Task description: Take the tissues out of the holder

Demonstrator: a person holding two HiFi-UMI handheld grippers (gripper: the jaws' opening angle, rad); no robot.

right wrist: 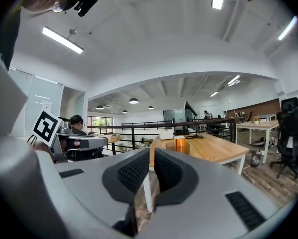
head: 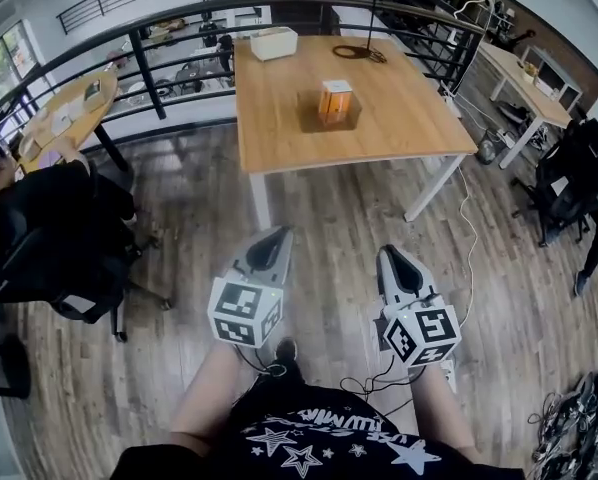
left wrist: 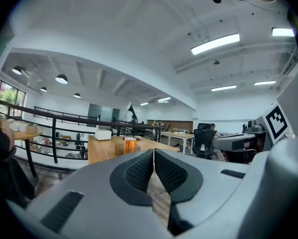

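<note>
A wooden tissue holder (head: 336,105) with an orange-and-white tissue pack upright in it stands near the middle of a wooden table (head: 279,118), well ahead of me. It also shows small in the left gripper view, holder (left wrist: 130,145), and in the right gripper view, holder (right wrist: 179,144). My left gripper (head: 276,232) and right gripper (head: 389,252) hang side by side over the wood floor, short of the table, pointing towards it. Both are shut, pads together, with nothing between them: left gripper (left wrist: 153,151), right gripper (right wrist: 153,151).
A white box (head: 273,43) and a coiled black cable (head: 359,53) lie at the table's far end. A black railing (head: 179,28) runs behind it. A black office chair (head: 49,238) stands at left, another desk (head: 524,78) and a person (head: 589,208) at right. A white cord (head: 469,228) trails on the floor.
</note>
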